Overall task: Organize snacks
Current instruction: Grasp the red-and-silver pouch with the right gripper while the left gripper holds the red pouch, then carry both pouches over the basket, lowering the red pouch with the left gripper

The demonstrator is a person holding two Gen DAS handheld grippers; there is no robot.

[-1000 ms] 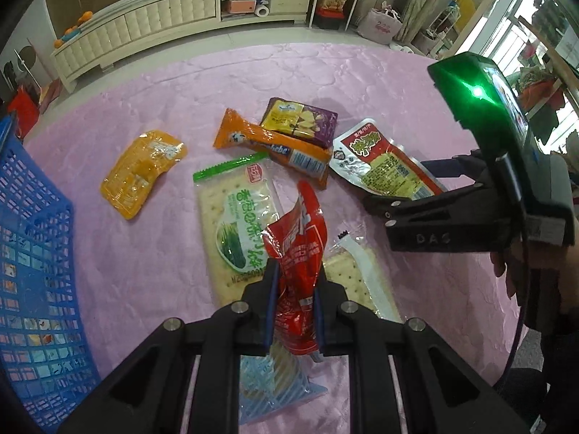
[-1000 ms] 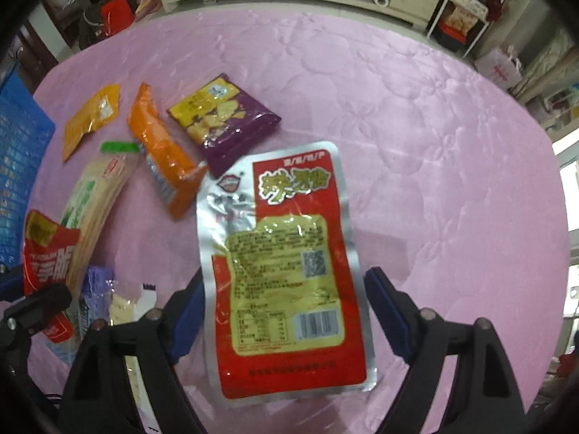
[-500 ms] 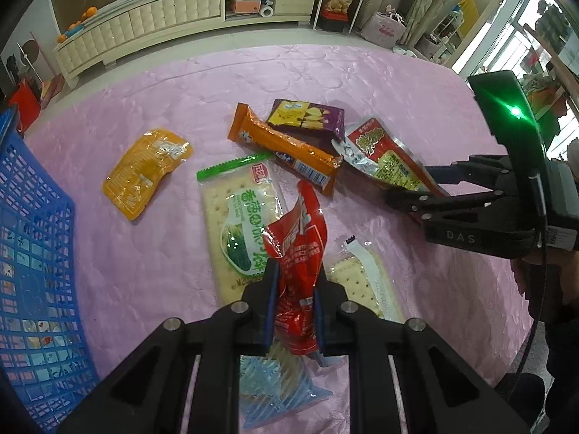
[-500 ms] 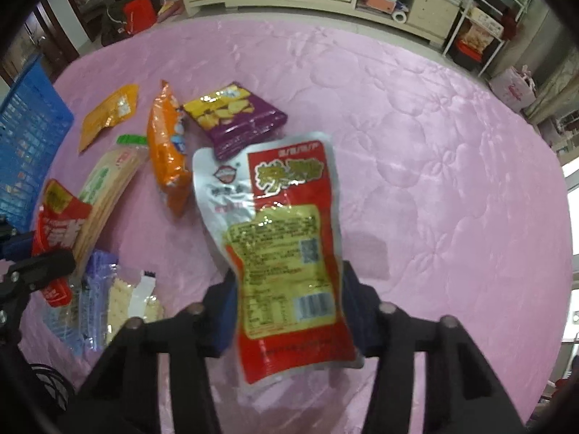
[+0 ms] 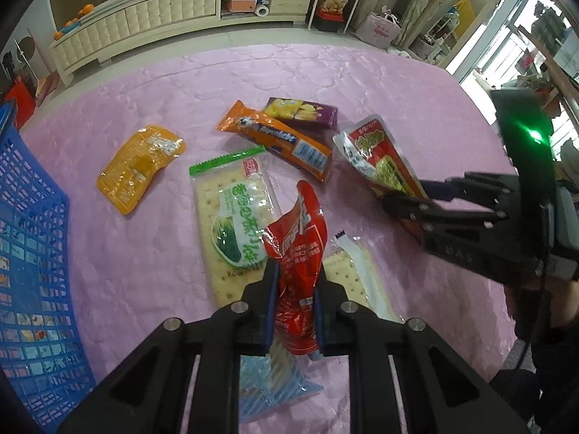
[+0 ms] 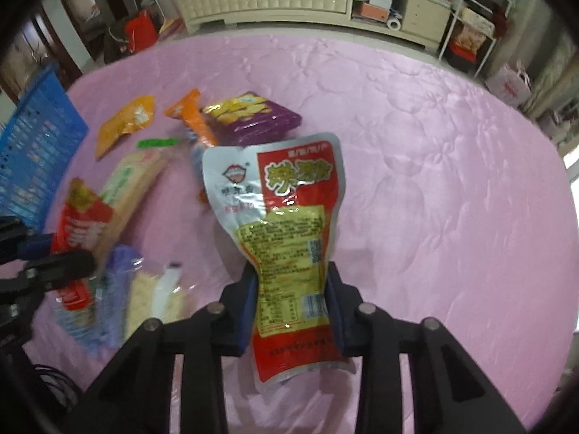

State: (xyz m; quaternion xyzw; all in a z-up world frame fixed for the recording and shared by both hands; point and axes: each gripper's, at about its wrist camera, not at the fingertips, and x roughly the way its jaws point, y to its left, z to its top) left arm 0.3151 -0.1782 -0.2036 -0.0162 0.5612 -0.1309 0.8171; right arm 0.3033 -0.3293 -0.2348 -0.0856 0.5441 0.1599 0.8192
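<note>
Jaws first: the left gripper [image 5: 295,311] is clamped tight on a crinkly red packet [image 5: 298,253], and the right gripper [image 6: 293,305] is closing its jaws on a red-and-silver pouch [image 6: 286,224], pinching its waist, raised off the pink tabletop [image 6: 452,188]. So I'd say we're mid-pickup, both hands loaded. Next move looks like carrying both over to the blue basket [image 5: 32,253] at the left without dropping the floppy pouch. Labels: the pouch has yellow Chinese lettering and a barcode, too blurry to read; the green cracker pack [image 5: 237,220] also shows Chinese text.
</note>
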